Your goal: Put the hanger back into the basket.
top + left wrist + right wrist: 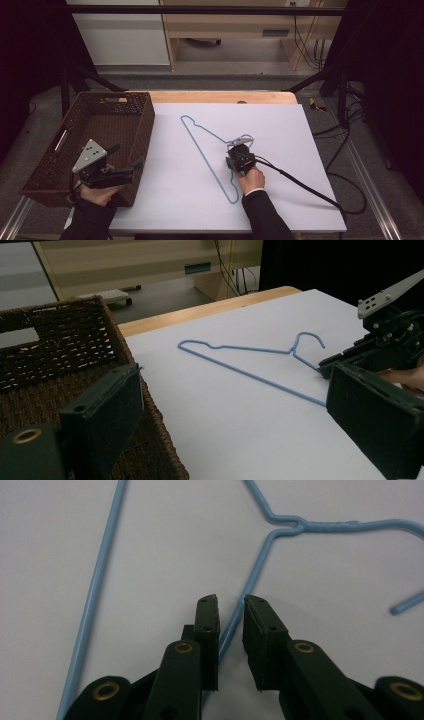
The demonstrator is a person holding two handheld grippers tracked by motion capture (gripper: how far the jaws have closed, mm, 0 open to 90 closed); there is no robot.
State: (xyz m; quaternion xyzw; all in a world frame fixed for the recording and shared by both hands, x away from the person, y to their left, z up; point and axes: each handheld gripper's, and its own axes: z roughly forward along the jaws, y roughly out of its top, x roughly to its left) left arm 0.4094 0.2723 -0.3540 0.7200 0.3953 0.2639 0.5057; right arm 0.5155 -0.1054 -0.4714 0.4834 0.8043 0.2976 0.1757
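Observation:
A light blue wire hanger point(202, 149) lies flat on the white sheet point(280, 130), its hook towards the right. My right gripper point(242, 148) is down at the sheet beside the hook's neck. In the right gripper view the hanger's point(98, 575) short arm runs between the jaws of that gripper point(231, 602). They stand close together with a narrow gap, the wire against the left pad and clear of the right one. My left gripper point(130, 155) hovers wide open over the basket's near right corner, with nothing between its fingers point(105, 415).
A dark brown woven basket point(147, 120) stands at the left edge of the sheet, its wall right under the left gripper. The right gripper's black cable point(300, 185) trails off to the right. A wooden table edge point(220, 96) shows behind the sheet.

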